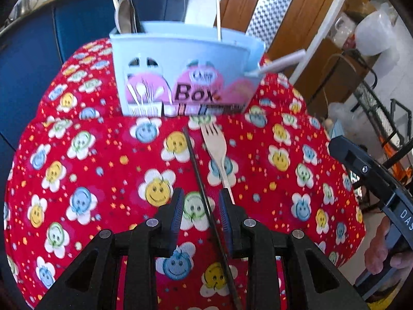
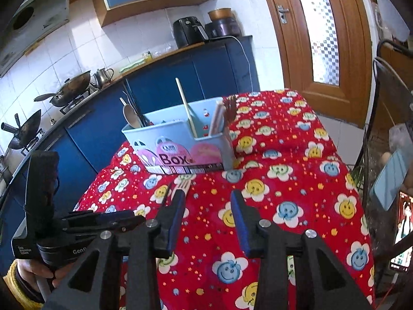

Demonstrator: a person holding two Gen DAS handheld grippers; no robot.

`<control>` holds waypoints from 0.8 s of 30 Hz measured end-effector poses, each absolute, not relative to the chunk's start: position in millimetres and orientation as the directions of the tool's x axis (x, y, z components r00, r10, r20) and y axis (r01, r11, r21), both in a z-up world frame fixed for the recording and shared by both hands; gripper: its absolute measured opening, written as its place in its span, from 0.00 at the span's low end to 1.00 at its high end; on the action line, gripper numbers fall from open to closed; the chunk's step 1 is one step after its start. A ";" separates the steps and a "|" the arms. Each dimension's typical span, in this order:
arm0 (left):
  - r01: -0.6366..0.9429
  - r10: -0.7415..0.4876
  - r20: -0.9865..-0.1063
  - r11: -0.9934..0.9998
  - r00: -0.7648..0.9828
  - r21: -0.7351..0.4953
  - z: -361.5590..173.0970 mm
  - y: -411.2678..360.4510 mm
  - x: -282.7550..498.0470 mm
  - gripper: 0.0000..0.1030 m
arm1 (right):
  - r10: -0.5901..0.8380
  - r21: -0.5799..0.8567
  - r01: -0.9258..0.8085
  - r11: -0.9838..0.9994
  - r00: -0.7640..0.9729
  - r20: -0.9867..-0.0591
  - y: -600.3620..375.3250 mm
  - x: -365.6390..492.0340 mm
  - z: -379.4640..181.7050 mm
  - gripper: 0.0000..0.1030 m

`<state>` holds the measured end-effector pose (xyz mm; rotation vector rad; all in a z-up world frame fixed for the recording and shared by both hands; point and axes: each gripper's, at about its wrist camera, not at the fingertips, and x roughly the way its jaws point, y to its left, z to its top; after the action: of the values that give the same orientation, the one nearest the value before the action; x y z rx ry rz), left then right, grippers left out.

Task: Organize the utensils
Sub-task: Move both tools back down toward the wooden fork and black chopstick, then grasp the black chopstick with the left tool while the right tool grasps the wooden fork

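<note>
While the left gripper [image 1: 201, 206] stands with its ribbed blue pads apart, a thin black chopstick [image 1: 198, 170] runs between them, nearer the right pad; contact cannot be told. A pale wooden fork [image 1: 215, 149] lies just beside it on the red smiley-flower cloth [image 1: 90, 155], tines toward the light-blue plastic box [image 1: 180, 59]. The right gripper [image 2: 207, 206] is open over bare cloth.
</note>
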<state>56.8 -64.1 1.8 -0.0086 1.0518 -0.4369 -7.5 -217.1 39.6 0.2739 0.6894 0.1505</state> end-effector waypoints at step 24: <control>0.341 -0.282 -0.902 0.925 0.326 -0.166 -18.6 -78.4 67.6 0.27 | 0.262 0.378 -0.015 0.926 0.747 -0.611 -240.0 -9.7 16.8 0.39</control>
<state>67.6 -78.4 -18.6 0.0572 1.1696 -0.4084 -9.7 -240.0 16.8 0.3655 0.7151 0.1548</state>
